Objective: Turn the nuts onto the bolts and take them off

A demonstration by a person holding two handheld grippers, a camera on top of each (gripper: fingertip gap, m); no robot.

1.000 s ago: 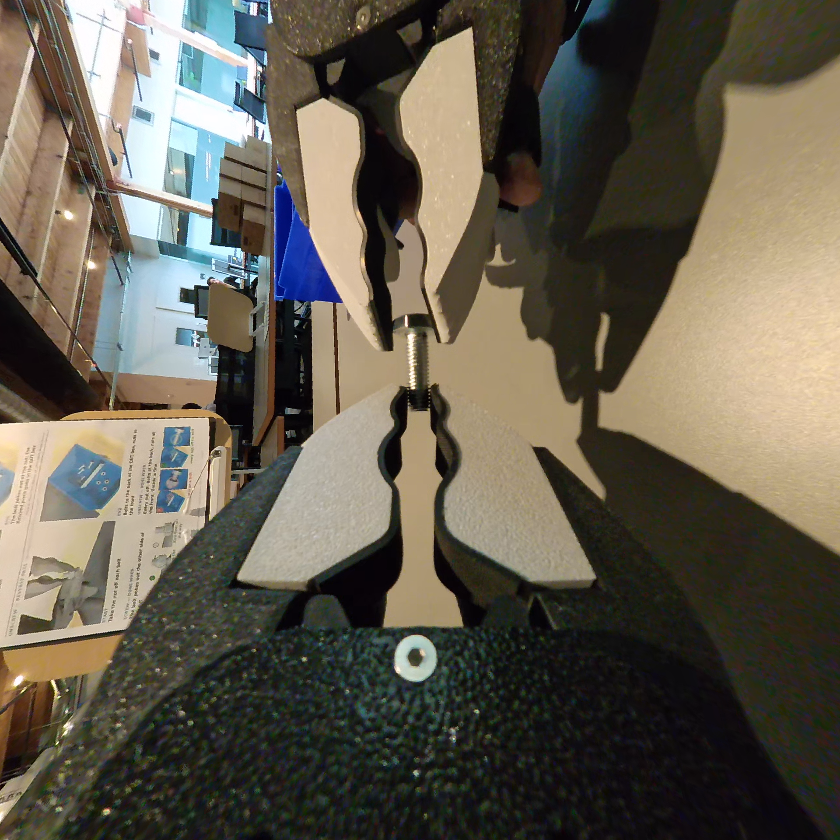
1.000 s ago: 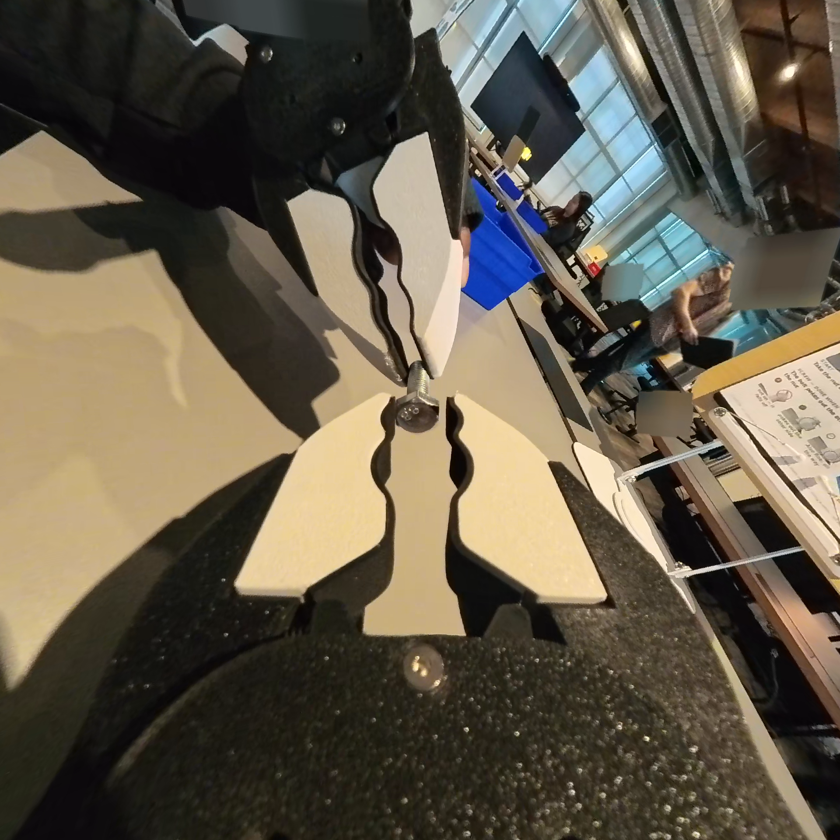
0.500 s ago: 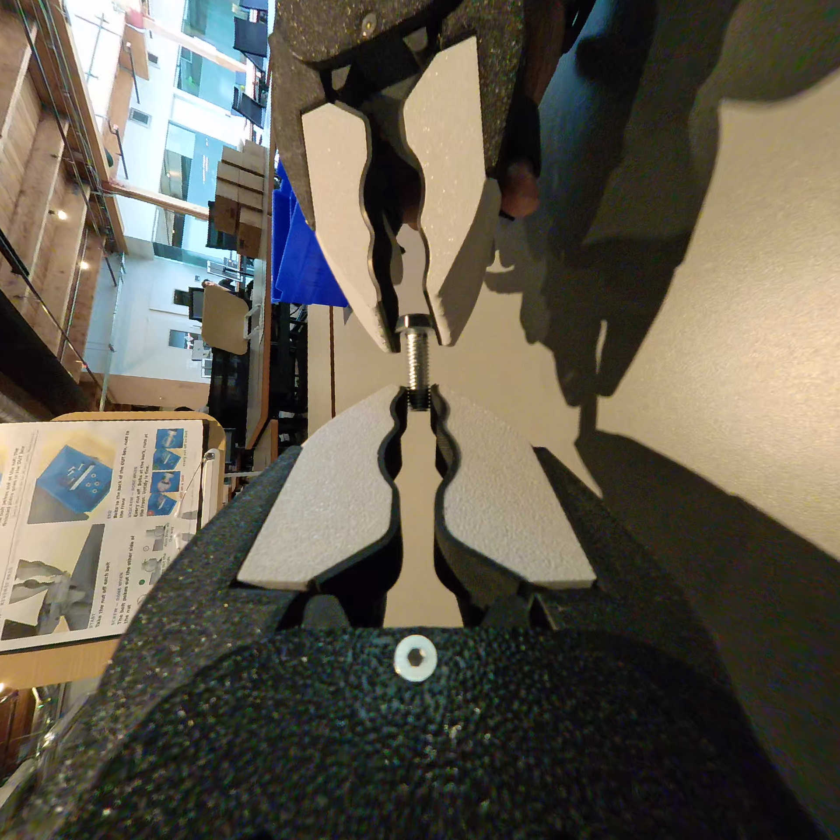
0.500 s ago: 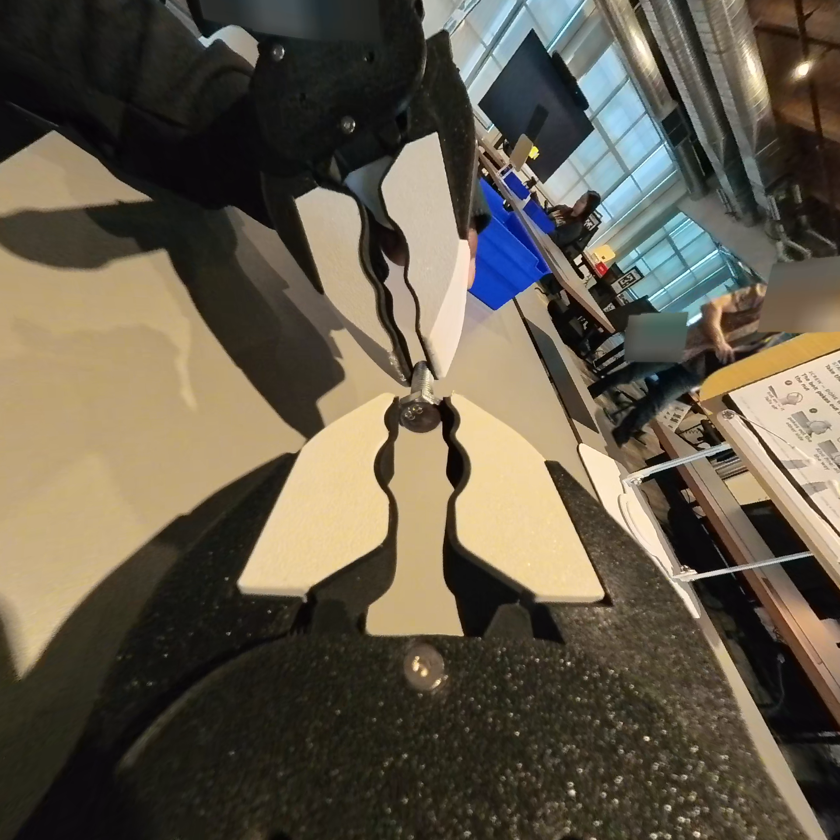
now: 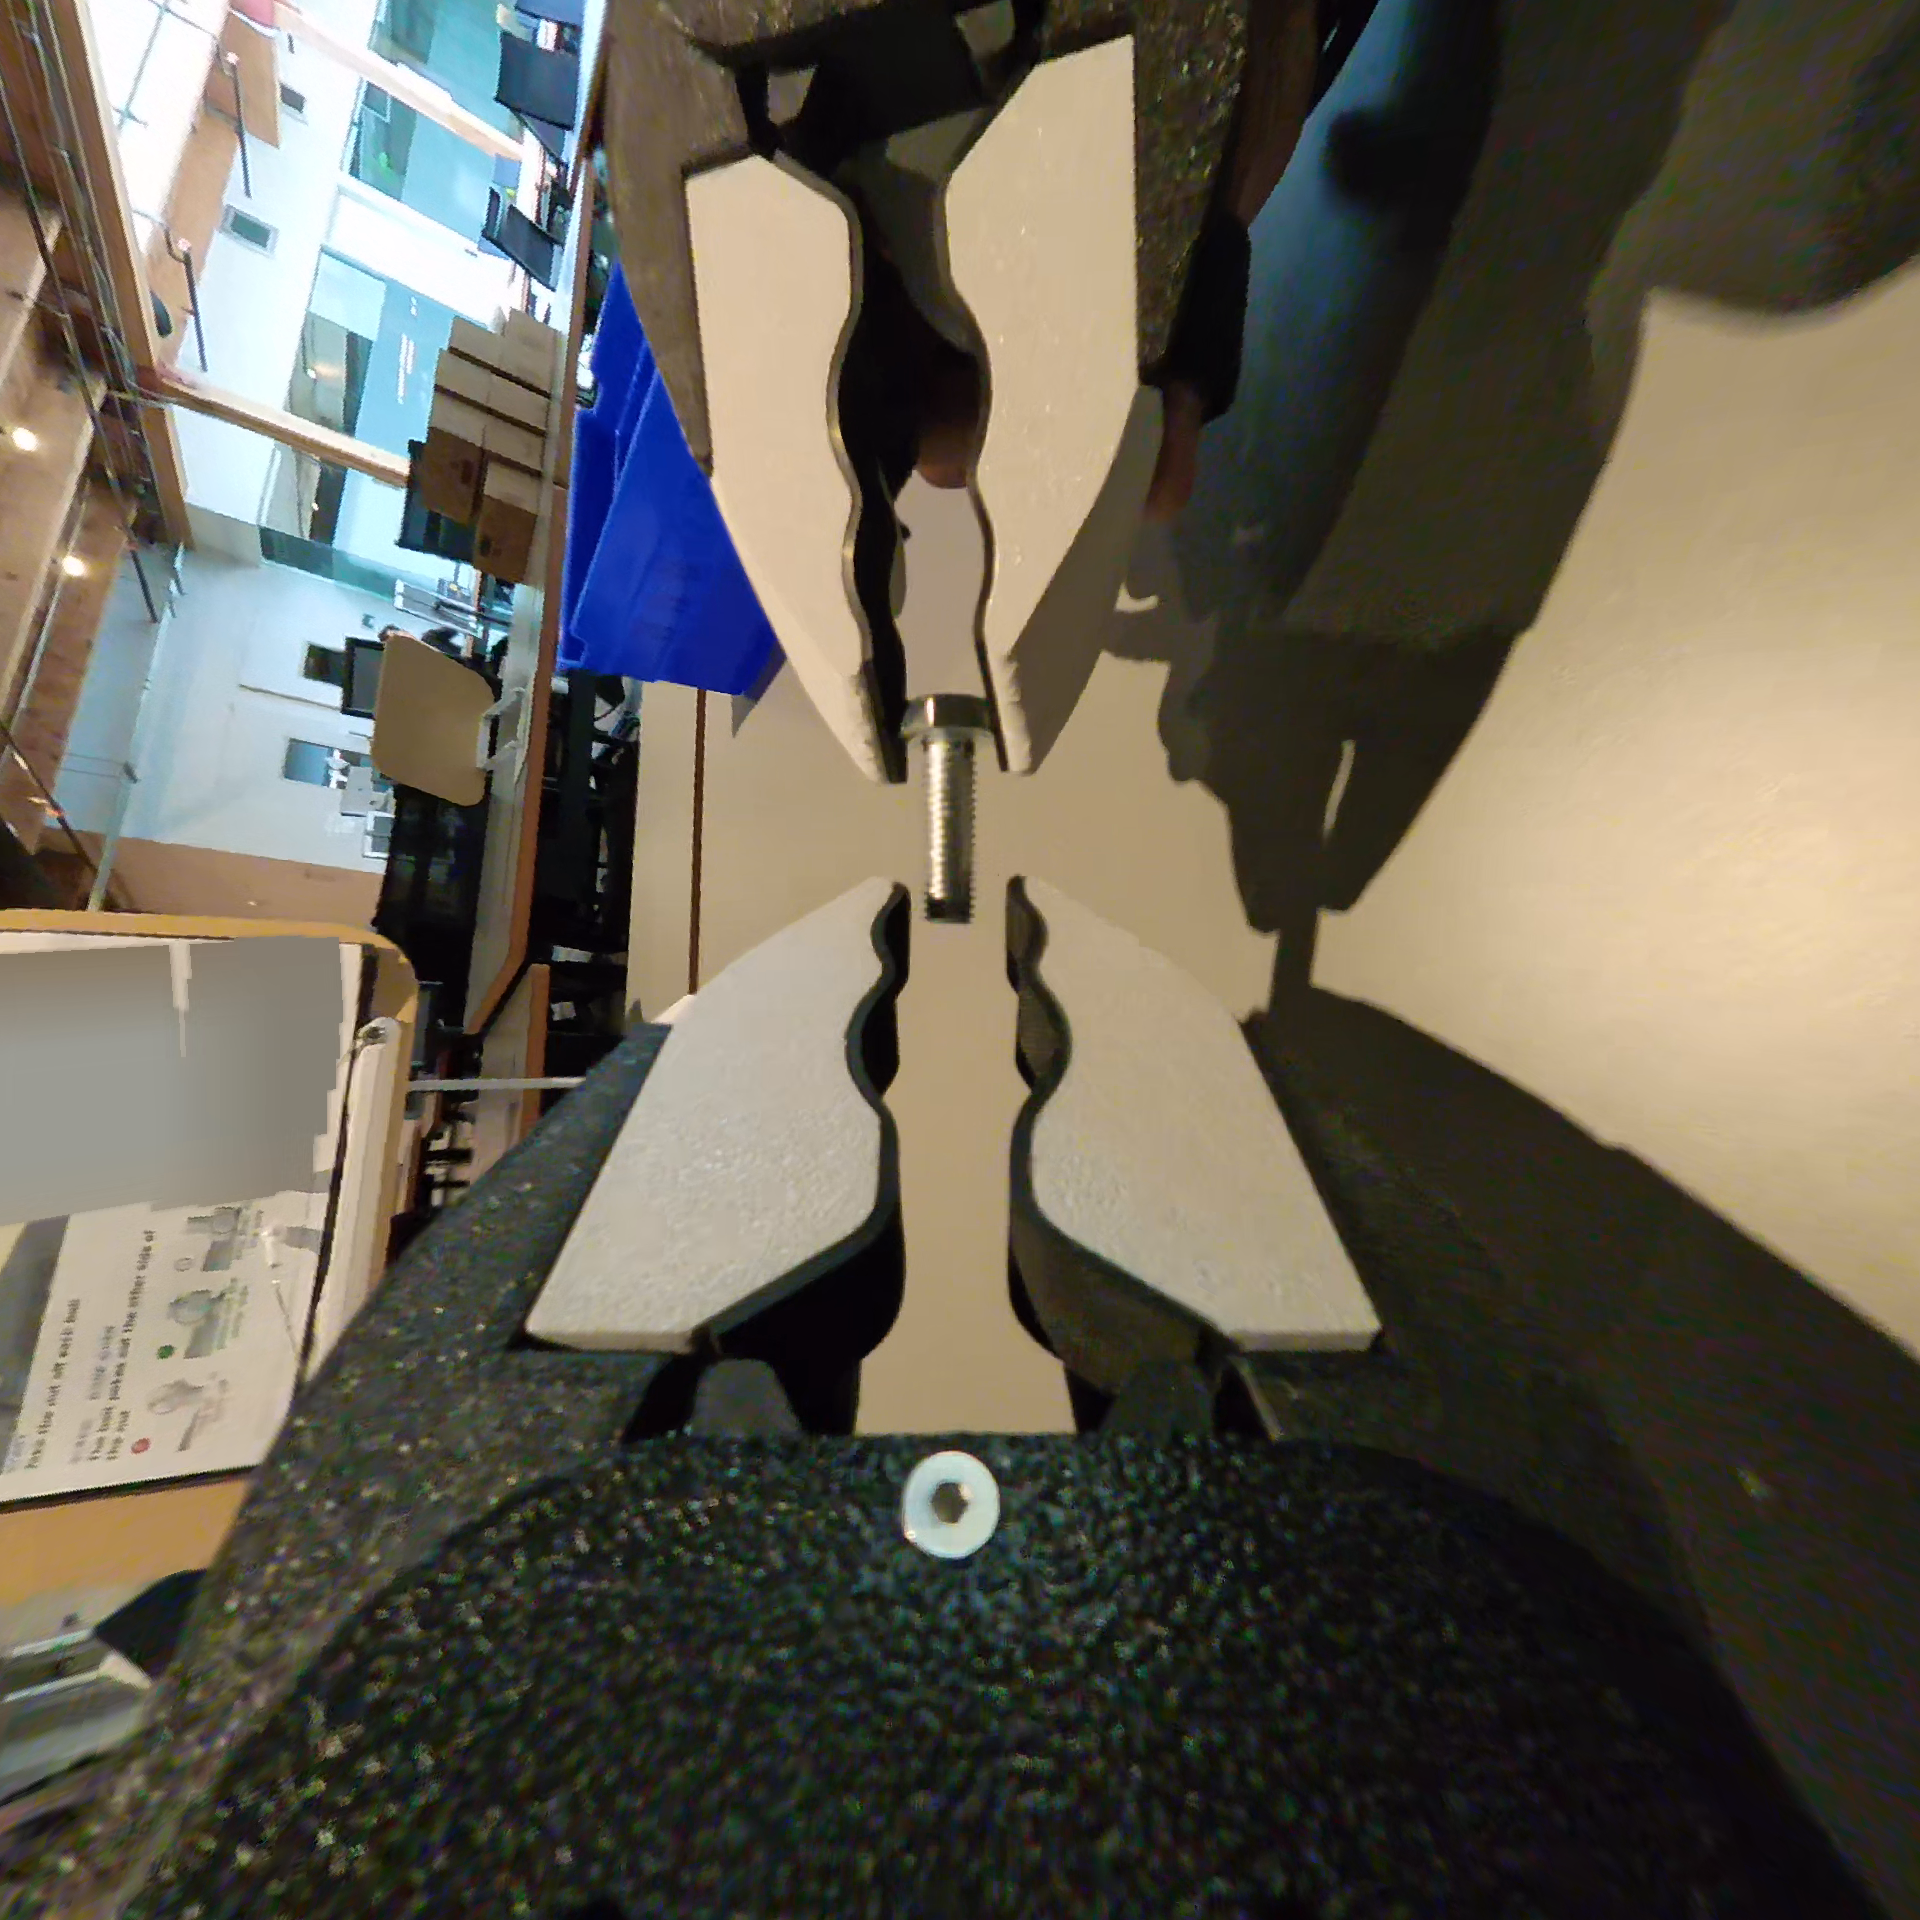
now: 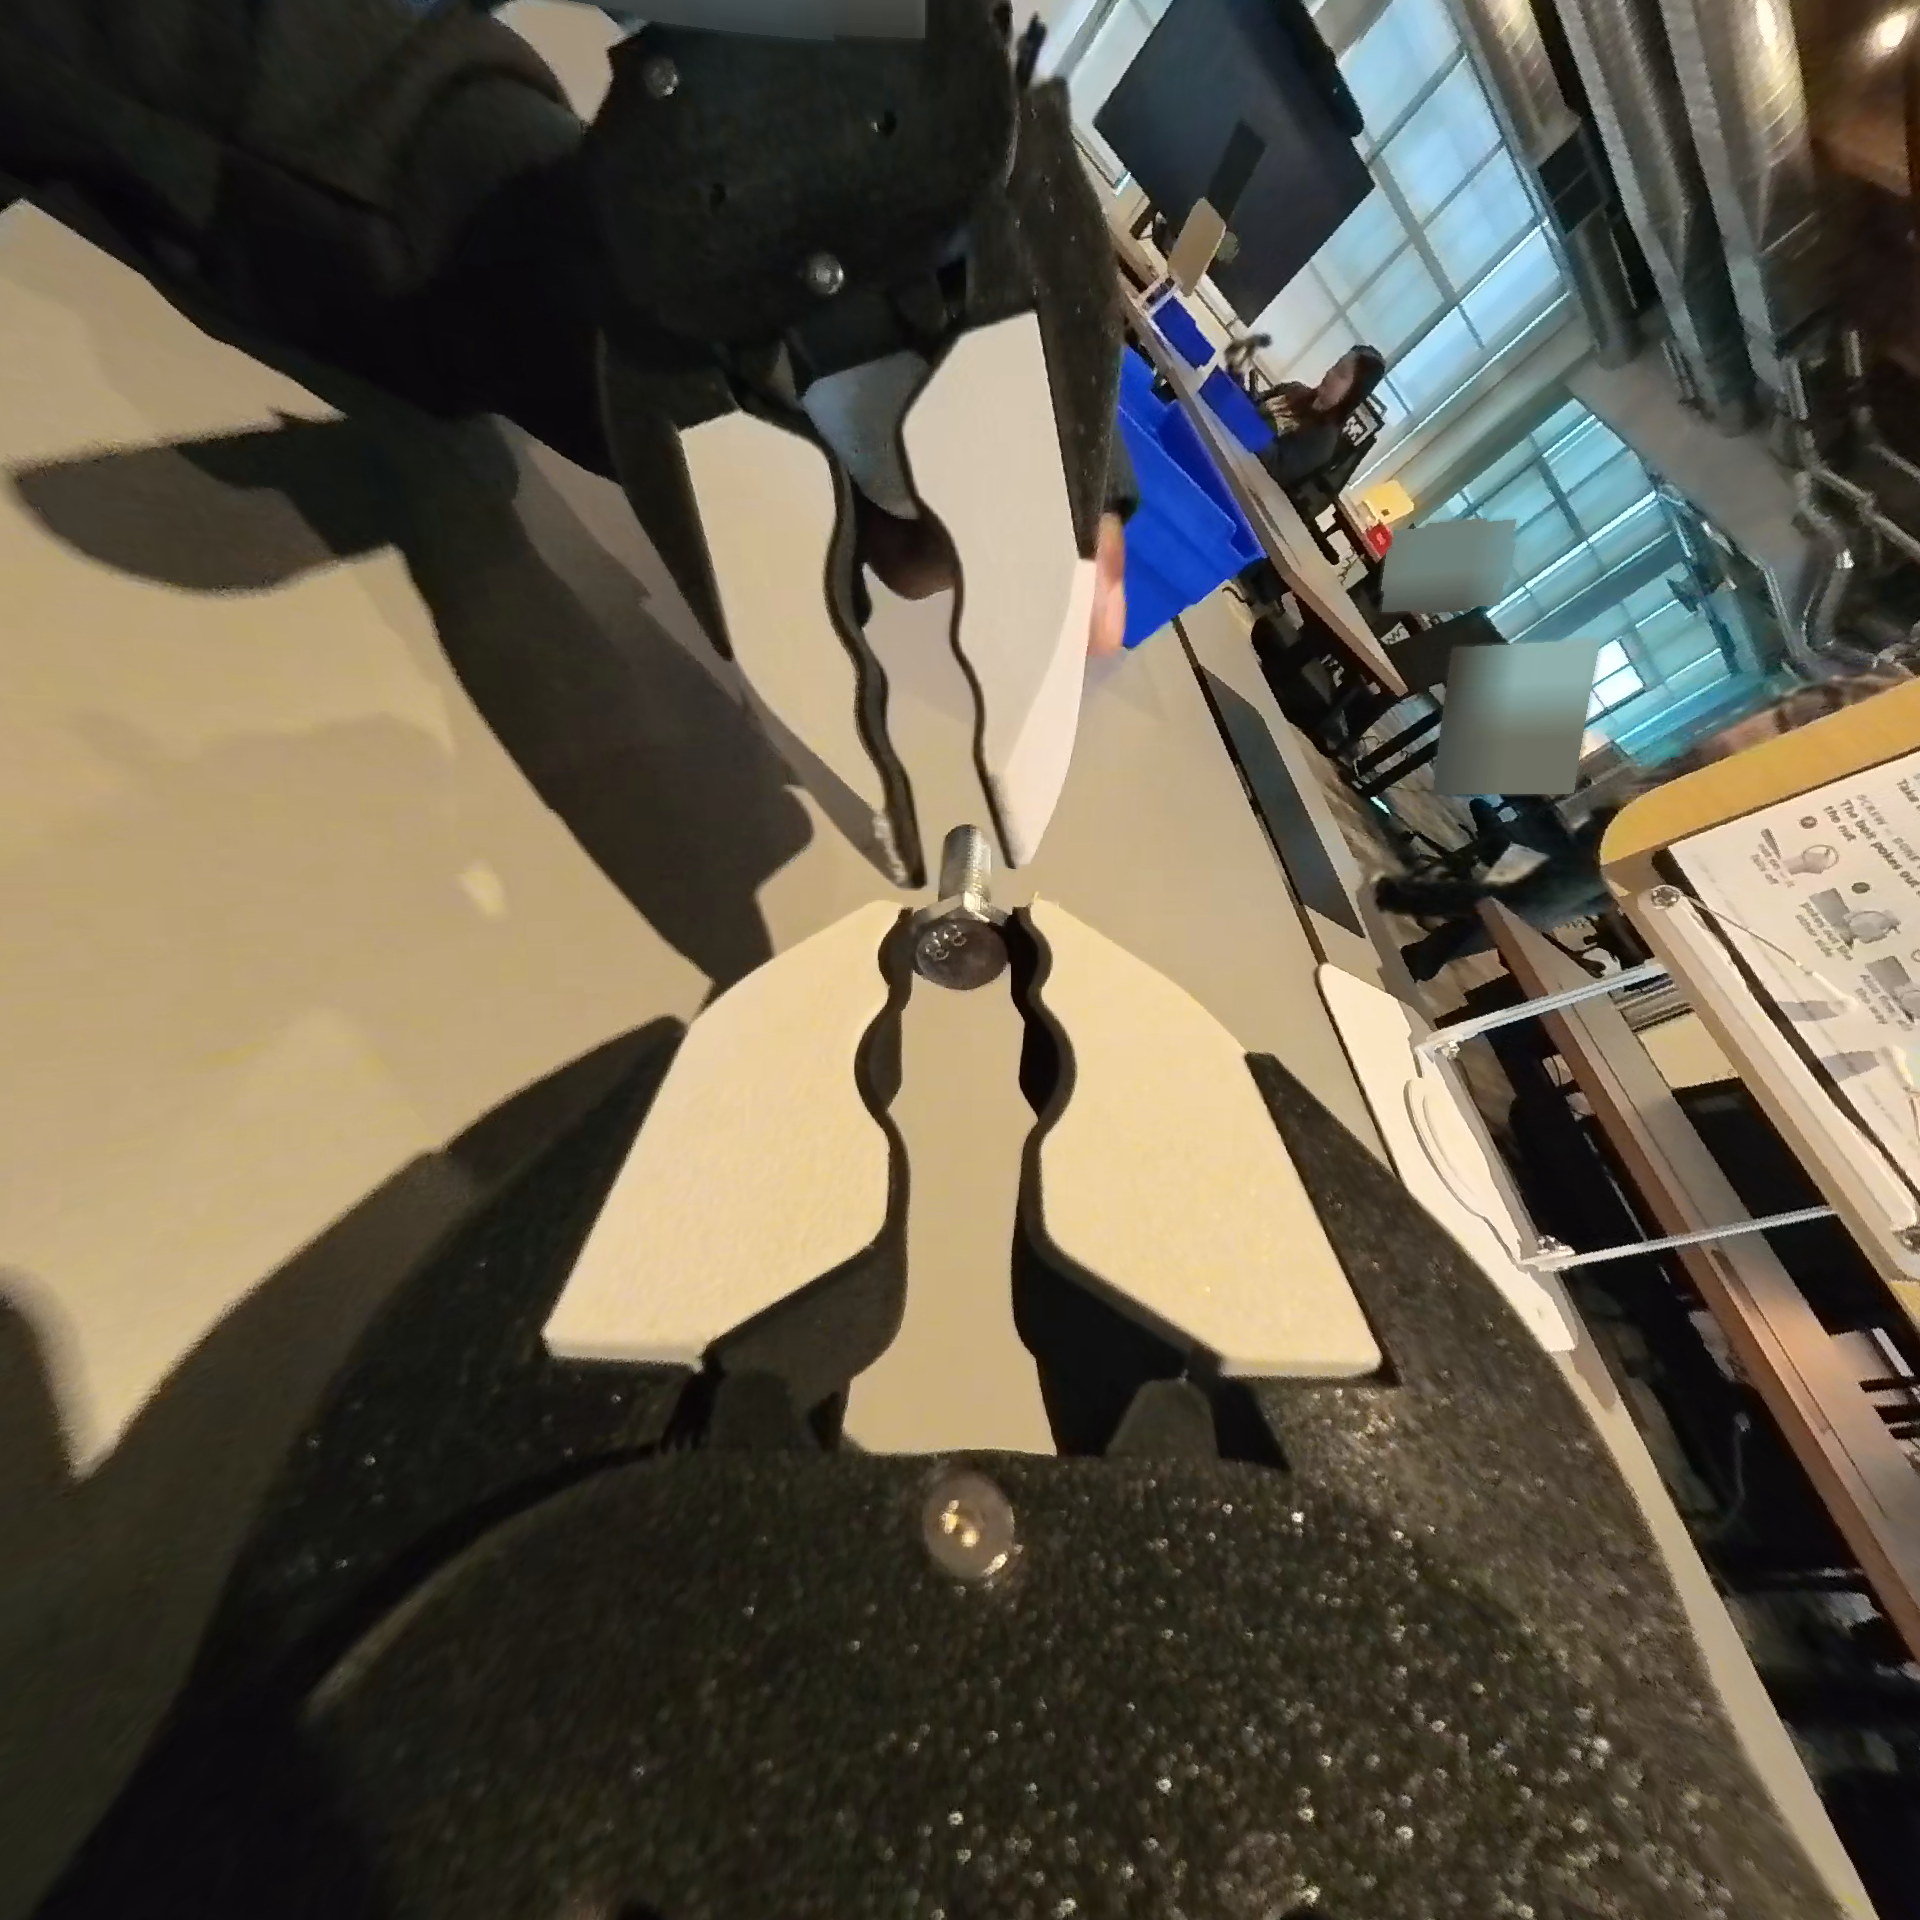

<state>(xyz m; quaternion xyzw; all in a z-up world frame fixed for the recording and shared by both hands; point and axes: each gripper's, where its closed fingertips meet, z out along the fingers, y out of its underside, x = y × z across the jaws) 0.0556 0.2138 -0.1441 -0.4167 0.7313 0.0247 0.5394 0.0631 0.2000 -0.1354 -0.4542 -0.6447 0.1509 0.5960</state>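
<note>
A silver bolt (image 5: pixel 948 821) hangs in the air between my two grippers, above a beige table (image 5: pixel 1714 883). My right gripper (image 6: pixel 958 920) is shut on the bolt's hex head (image 6: pixel 958 951); in the left wrist view it comes in from the top (image 5: pixel 945 758). My left gripper (image 5: pixel 956 894) is open, its tips standing on either side of the bolt's threaded end without touching it. In the right wrist view the left gripper (image 6: pixel 961 868) shows at the top, apart around the thread. I see no nut on the bolt or elsewhere.
A blue bin (image 5: pixel 644 540) stands at the far table edge, also in the right wrist view (image 6: pixel 1174 499). A board with an instruction sheet (image 5: pixel 156 1299) stands beside the table, with a clear plastic stand (image 6: pixel 1455 1122) near it. People sit at desks far behind. Less than 4 cm separates the two grippers' tips.
My left gripper was shut on the bolt's threaded end and has opened, letting go of it. The right gripper still holds the head. Both views have tilted slightly.
</note>
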